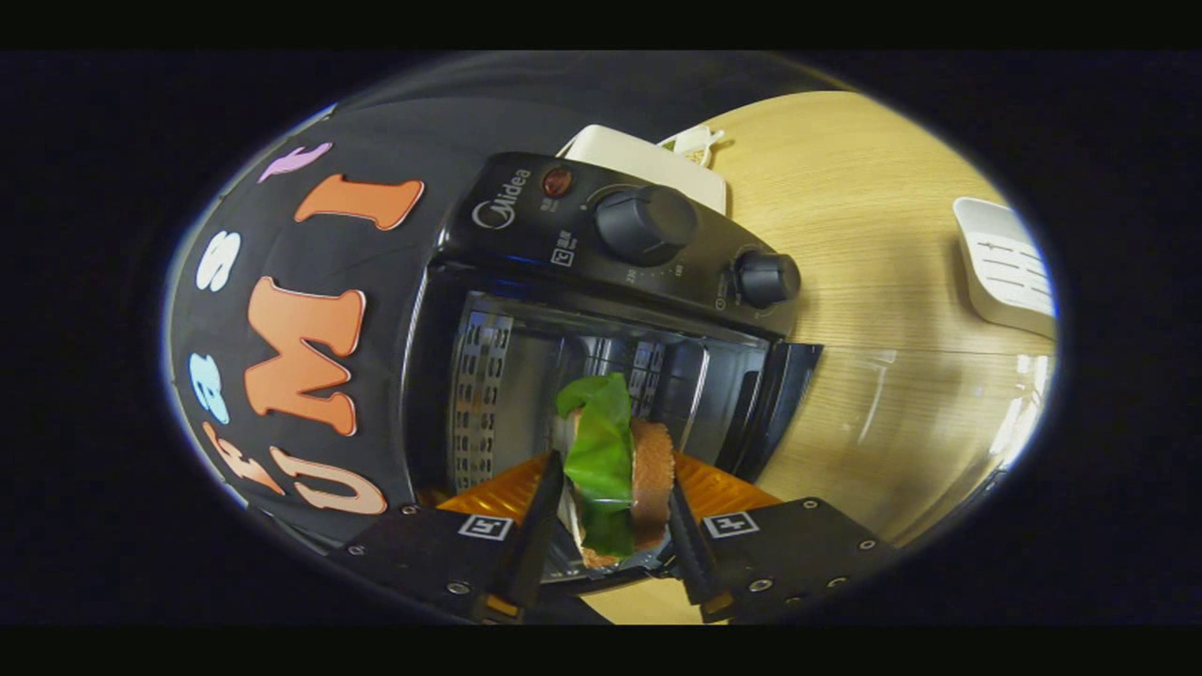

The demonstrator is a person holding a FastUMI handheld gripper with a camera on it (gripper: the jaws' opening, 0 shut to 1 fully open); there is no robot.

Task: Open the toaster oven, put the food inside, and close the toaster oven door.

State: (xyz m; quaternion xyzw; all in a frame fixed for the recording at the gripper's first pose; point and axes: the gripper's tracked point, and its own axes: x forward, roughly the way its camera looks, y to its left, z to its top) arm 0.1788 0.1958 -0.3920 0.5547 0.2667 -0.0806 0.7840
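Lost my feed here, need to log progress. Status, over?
Gripper shut on sandwich, bread with green leaf. Toaster oven open, glass door swung out, sandwich at the mouth, not yet inside. Nothing in the way.

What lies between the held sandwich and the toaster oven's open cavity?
Nothing: in the gripper view, the sandwich clamped in the gripper faces the toaster oven cavity unobstructed, door open.

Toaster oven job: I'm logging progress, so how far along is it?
Done: the toaster oven stands open, its glass door swung down over the wooden table. In hand: the claw grips the sandwich between both fingers at the oven's mouth. Left: set it inside, let go, shut the door.
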